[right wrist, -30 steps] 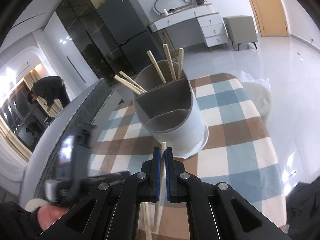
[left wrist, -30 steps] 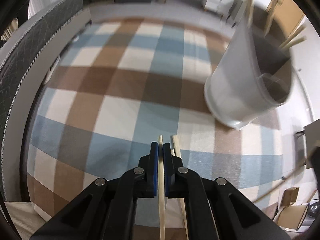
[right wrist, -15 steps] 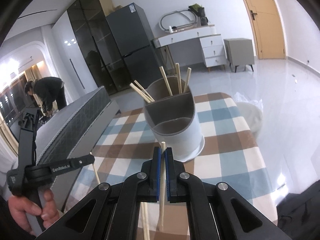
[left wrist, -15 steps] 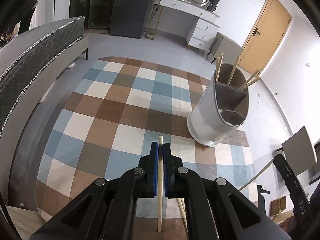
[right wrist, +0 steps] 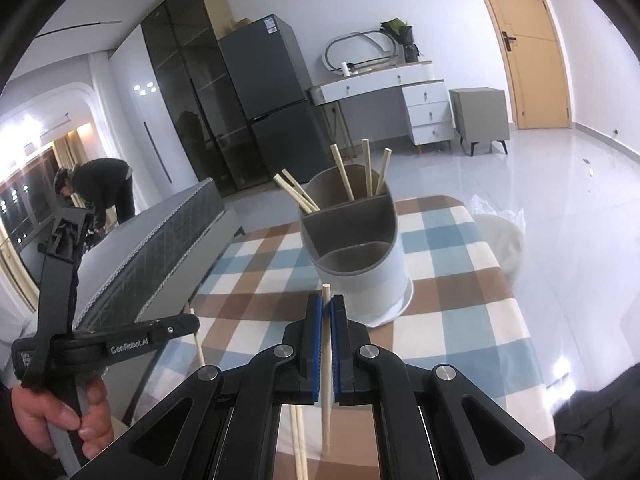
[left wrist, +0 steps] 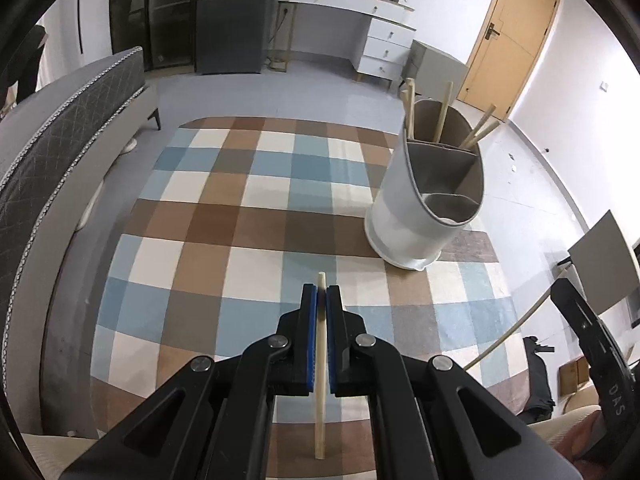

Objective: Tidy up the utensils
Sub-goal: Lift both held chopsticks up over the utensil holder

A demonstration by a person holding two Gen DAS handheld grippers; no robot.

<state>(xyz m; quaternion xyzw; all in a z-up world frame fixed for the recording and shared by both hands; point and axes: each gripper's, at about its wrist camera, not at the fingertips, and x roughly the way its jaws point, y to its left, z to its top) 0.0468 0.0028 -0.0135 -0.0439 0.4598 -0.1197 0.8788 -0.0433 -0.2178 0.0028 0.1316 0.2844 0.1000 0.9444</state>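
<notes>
My left gripper [left wrist: 321,293] is shut on a pale wooden chopstick [left wrist: 320,364], held above the checked tablecloth [left wrist: 224,248]. A white and grey divided holder [left wrist: 420,220] stands to the right and beyond it, with several chopsticks [left wrist: 443,112] in its back compartment. My right gripper [right wrist: 326,300] is shut on a second chopstick [right wrist: 326,360], just short of the holder [right wrist: 366,276], whose front compartments look empty. Another chopstick [right wrist: 298,436] lies on the cloth below the right gripper. The left gripper [right wrist: 60,320], held in a hand [right wrist: 60,412], shows at the left of the right wrist view.
A grey padded bench [left wrist: 52,152] runs along the table's left side. A person [right wrist: 100,192] bends over far back left. A fridge [right wrist: 272,100], a white dresser [right wrist: 400,96] and a wooden door [right wrist: 532,52] line the far wall. A white bag [right wrist: 500,236] sits right of the table.
Both grippers have risen and tilted up with their chopsticks, so more of the room shows. The left gripper's chopstick has lifted off the cloth. The holder now looks farther from the left gripper.
</notes>
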